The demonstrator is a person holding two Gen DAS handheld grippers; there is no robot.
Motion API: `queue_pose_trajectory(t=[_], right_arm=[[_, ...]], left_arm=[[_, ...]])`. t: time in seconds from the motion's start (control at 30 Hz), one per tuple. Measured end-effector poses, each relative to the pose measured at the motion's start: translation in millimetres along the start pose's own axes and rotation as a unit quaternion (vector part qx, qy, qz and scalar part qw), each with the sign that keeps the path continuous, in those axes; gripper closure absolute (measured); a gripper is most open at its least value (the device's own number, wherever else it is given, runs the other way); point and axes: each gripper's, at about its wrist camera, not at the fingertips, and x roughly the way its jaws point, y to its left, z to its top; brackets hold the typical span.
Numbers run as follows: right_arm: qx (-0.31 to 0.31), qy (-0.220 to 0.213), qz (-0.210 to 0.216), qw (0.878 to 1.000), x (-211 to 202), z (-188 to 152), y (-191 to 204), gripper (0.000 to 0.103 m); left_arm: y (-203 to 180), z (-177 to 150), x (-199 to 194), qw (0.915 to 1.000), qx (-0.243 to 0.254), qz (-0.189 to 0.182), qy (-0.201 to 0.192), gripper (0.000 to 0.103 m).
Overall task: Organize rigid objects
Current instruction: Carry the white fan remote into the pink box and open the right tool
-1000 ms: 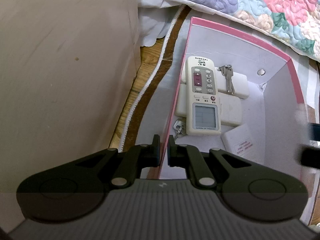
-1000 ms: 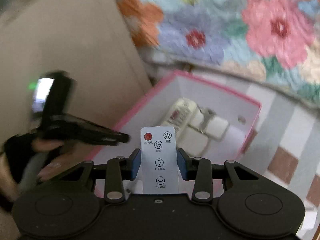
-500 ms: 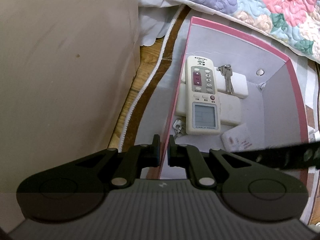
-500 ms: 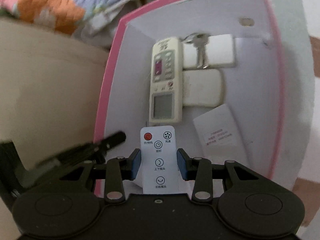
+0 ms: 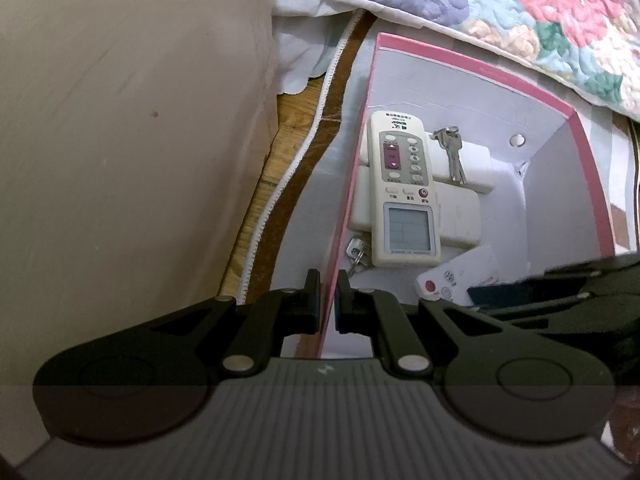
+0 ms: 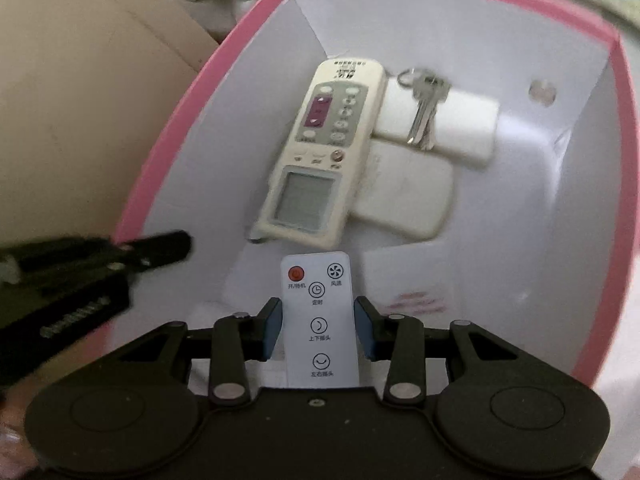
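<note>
An open pink box (image 5: 352, 184) with a white inside holds a cream air-conditioner remote (image 5: 404, 192), a bunch of keys (image 5: 454, 156) and two white blocks. My left gripper (image 5: 328, 292) is shut on the box's left wall, one pad on each side. My right gripper (image 6: 318, 324) points down into the box (image 6: 172, 128), shut on a small white fan remote (image 6: 318, 312) with a red button. That remote hangs low over the box floor, just in front of the cream remote (image 6: 320, 152). In the left wrist view the small remote (image 5: 440, 280) shows at lower right.
A white card (image 6: 408, 284) lies on the box floor right of the small remote. A second small key set (image 5: 356, 254) lies by the left wall. A floral quilt (image 5: 520, 8) borders the far side, a beige panel (image 5: 120, 120) the left, with wooden floor (image 5: 276, 176) between.
My right gripper has come down from above the box into it, carrying the small remote, and rolled a little. The left gripper has kept still on the wall.
</note>
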Motion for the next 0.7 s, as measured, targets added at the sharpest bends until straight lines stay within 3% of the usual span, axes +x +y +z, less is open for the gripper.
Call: queue_pose_trajectory(t=[0.1,0.23,0.33,0.47,0.7], right_arm=[[-0.016,-0.015,-0.003,1.000,-8,-4,2,0.047],[-0.028,-0.045,0.002,0.999,-35,-16,3,0.046],[-0.062,-0.084,-0.012,0.994,-72,-32,7,0.046],[-0.095,-0.149,-0.062,0.982,-122,-54,1,0.046],[0.003,-0.180,-0.081,0.980,-179,-77,-65,0.046]], left_arm=[[-1,0,0,1.0000,-0.001,0.002,0.001,0.097],[1,1,1,1.0000,-0.005,-0.003,0.004,0.097],[0,1,2,1.0000,-0.002,0.000,0.004,0.096],[-2,1,5,1.0000,0.000,0.006,0.007,0.096],[-4,1,8,0.9999,-0.003,0.011,0.011,0.096]])
